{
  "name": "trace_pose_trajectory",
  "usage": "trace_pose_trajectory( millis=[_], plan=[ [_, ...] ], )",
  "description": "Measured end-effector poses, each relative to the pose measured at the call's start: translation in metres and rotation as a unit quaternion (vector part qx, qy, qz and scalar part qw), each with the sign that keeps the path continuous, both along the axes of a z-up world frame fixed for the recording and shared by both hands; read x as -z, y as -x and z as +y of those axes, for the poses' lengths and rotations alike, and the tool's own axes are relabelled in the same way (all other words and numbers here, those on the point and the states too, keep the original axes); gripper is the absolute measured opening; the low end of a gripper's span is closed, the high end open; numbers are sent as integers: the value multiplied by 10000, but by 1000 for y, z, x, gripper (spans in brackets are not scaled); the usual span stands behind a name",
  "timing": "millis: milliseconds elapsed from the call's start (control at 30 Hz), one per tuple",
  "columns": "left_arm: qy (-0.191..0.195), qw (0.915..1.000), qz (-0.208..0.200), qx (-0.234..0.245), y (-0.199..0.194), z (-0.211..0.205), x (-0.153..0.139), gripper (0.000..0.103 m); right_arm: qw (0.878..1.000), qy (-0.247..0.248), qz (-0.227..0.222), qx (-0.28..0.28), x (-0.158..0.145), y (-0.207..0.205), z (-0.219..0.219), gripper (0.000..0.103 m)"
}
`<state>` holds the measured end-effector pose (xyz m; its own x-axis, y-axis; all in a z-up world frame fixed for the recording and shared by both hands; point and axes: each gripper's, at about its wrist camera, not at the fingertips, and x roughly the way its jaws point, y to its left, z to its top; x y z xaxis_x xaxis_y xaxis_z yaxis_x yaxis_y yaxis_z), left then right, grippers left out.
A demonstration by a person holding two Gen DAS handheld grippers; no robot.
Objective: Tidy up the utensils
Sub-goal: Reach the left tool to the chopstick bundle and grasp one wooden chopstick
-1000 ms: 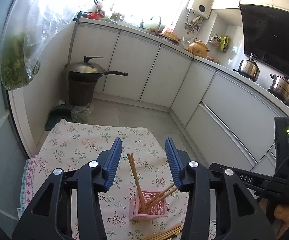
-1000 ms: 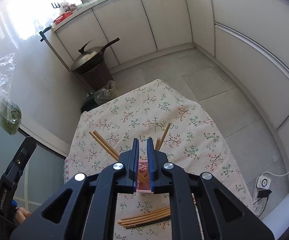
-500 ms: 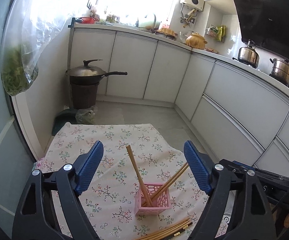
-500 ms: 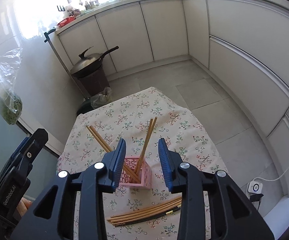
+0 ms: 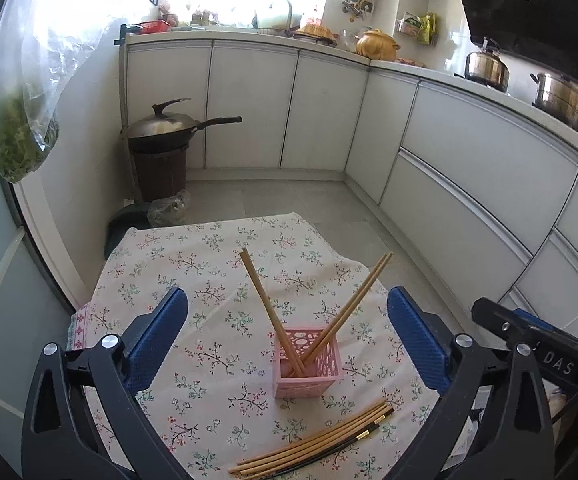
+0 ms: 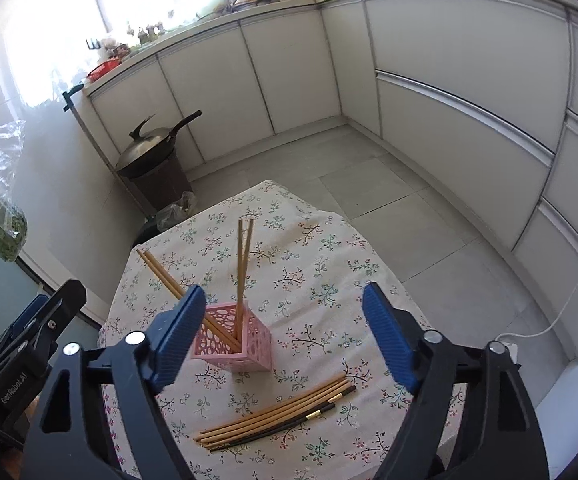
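pink holder (image 5: 309, 362): stands upright on your floral tablecloth (image 5: 193, 280); this is the landmark for every line below.
chopsticks in holder: one pair (image 5: 269, 308) leans out of the holder up and to the left, a second pair (image 5: 349, 308) leans up and to the right; both have their lower ends inside it.
loose chopsticks (image 5: 313, 444): a bundle lies flat on the cloth just in front of the holder, apart from it; light wooden ones with a few dark ones on the near side.
left gripper (image 5: 287, 334): your jaws have just been opening and stand wide apart; the holder shows between the blue pads, neither pad touching it.
right gripper (image 6: 283, 340): your jaws have just been opening and stand wide apart; its left pad overlaps the holder's left edge in its own view, contact cannot be told.
wok (image 5: 169, 126): sits on a dark bin on the floor, well beyond the holder.
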<state>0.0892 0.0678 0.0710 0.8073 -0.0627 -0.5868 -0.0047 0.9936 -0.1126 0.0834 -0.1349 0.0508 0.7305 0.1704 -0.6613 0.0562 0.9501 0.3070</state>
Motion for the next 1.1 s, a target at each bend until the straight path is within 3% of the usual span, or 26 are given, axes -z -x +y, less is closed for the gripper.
trace_pose_trajectory(
  millis=[167, 333, 500, 567, 733, 867, 967, 1033, 1100],
  plan=[
    [-118, 9963, 647, 553, -8, -17, 27, 96, 9985, -308, 265, 365, 35, 25, -47, 93],
    [-258, 9859, 1217, 1118, -14, -47, 55, 96, 9943, -485, 630, 713, 75, 50, -92, 94],
    [-316, 9642, 1894, 1830, -19, -89, 86, 96, 9871, -667, 1094, 964, 116, 74, -125, 94],
    [-401, 9508, 2239, 2103, -24, -110, 104, 96, 9806, -1131, 1287, 949, 124, 74, -137, 94],
    [-735, 9231, 2897, 2421, -44, -154, 149, 96, 9751, -1356, 1340, 1131, 132, 79, -155, 94],
    [-1038, 9119, 3229, 2309, -68, -170, 180, 94, 9714, -1445, 1471, 1180, 140, 82, -165, 94],
    [-1090, 9049, 3500, 2165, -85, -169, 202, 82, 9675, -1554, 1608, 1181, 146, 81, -172, 94],
    [-1095, 9000, 3675, 2071, -96, -166, 216, 66, 9658, -1603, 1682, 1150, 149, 80, -172, 94],
    [-1163, 8983, 3750, 1972, -102, -163, 226, 59, 9656, -1632, 1729, 1056, 150, 78, -170, 94]
  ],
)
